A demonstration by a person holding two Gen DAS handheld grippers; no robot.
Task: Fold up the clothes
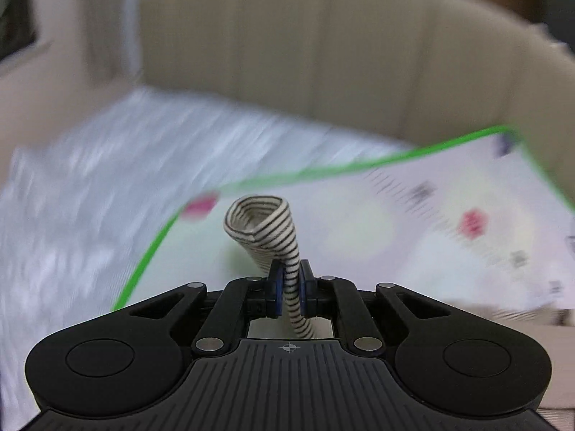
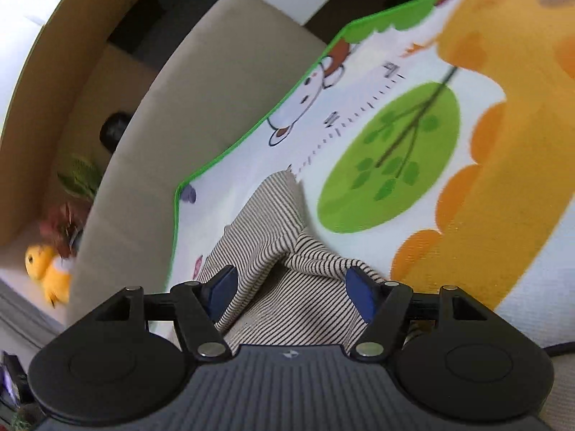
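A cream garment with thin black stripes is the task's cloth. My left gripper (image 1: 290,289) is shut on a rolled edge of the striped garment (image 1: 264,226), which curls up above the blue pads and hangs down between them. In the right wrist view the striped garment (image 2: 273,251) lies rumpled on the cartoon play mat (image 2: 467,186). My right gripper (image 2: 291,292) is open, its blue pads (image 2: 224,289) on either side of a raised fold, just above the cloth and holding nothing.
The play mat (image 1: 413,237) has a green border and lies beside a beige sofa (image 1: 323,57) (image 2: 201,107). A pale patterned cover (image 1: 90,197) lies left of the mat. A yellow plush toy (image 2: 48,269) and a plant (image 2: 77,183) sit beyond the sofa.
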